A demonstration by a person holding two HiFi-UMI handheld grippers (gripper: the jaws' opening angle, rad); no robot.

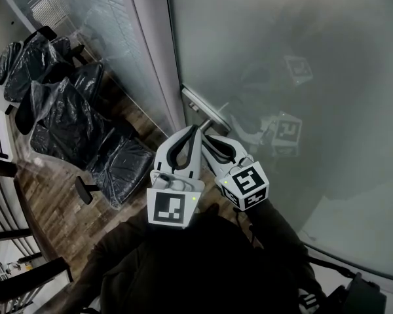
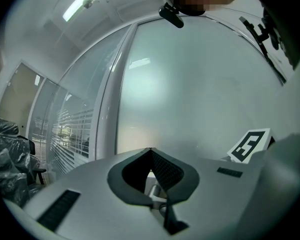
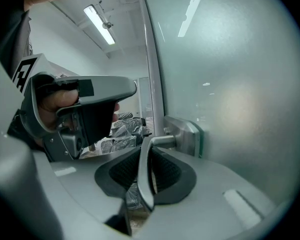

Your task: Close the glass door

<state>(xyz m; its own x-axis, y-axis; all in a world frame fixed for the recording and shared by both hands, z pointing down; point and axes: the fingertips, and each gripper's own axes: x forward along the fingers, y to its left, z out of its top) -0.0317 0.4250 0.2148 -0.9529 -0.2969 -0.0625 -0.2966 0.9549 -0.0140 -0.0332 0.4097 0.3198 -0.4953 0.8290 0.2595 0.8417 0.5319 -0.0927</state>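
**Right claw locked on the handle**

The right claw point(image 3: 147, 154) is clamping the door handle point(image 3: 163, 142). Its lever is running from 6 o'clock up towards the plate at 1 o'clock on the glass door point(image 3: 240, 84). The left claw point(image 2: 150, 152) is sitting pinched together, seemingly empty, at 9 o'clock.

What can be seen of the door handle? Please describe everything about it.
The door handle is a slim lever of brushed silver metal. It springs from a rectangular metal plate fixed at the edge of the frosted glass door, then bends and runs toward the camera. The right gripper is shut on it, its dark ribbed pads pressing against both sides.
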